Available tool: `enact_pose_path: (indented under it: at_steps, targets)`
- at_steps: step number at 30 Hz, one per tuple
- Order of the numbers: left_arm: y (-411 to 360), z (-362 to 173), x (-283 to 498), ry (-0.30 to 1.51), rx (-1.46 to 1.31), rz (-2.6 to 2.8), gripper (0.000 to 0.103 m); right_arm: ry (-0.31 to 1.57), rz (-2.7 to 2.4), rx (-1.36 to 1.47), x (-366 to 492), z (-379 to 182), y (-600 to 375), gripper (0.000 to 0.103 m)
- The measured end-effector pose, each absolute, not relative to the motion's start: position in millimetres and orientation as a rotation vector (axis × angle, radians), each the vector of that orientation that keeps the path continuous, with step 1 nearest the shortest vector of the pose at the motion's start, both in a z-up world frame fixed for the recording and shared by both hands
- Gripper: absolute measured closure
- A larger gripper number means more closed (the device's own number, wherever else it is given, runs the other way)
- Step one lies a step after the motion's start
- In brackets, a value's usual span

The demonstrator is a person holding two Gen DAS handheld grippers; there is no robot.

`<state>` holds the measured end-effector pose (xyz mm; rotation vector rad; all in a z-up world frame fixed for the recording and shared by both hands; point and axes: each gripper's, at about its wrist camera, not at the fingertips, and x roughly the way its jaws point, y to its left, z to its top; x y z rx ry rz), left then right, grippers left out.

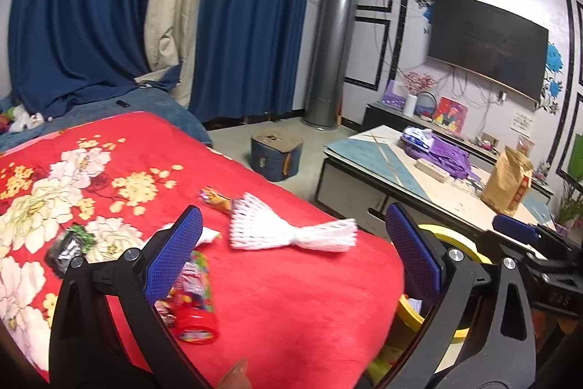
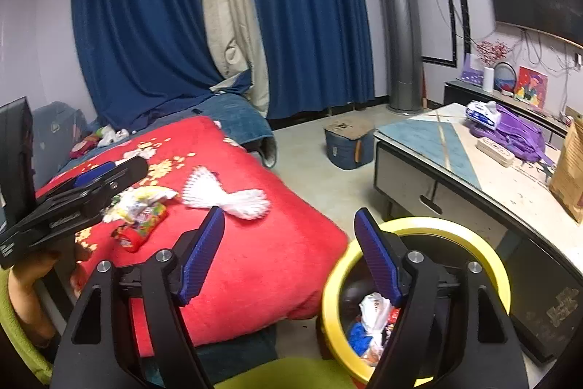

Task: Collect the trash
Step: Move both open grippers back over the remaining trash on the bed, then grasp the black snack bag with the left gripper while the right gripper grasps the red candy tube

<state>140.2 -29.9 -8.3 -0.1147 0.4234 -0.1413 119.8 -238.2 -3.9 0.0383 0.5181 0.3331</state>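
Note:
Trash lies on a red floral blanket: a white foam net, a candy tube with a red cap, an orange wrapper and a dark wrapper. My left gripper is open and empty, hovering above the blanket just short of the net. My right gripper is open and empty over the blanket's edge beside a yellow-rimmed trash bin, which holds several scraps. The net and candy tube also show in the right wrist view, under the left gripper.
A low table to the right carries a purple bag and a brown paper bag. A blue storage box sits on the floor. Blue curtains, a tall silver unit and a wall TV stand behind.

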Motion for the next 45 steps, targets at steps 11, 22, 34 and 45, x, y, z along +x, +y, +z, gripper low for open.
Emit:
enact_pose_path:
  at_steps: [11,22,34,45]
  targets:
    - [9.3,-2.3,134.7,0.395,-0.136,-0.043,0.011,0.517,0.422,0.003,118.8,0.9,-192.2,0.029]
    - [56.9,-0.6,134.3,0.389,-0.179,0.065,0.011,0.522,0.51,-0.029,123.9,-0.3,-138.3,0.029]
    - [115.8,-8.0,136.9,0.424,-0.23,0.197,0.011,0.589,0.581,-0.078,139.8,-19.4,-78.6,0.029]
    - [155.5,-30.2,144.0,0.525,-0.277,0.244,0.011,0.675,0.596,-0.109,160.9,-48.7,-40.7,0.029]
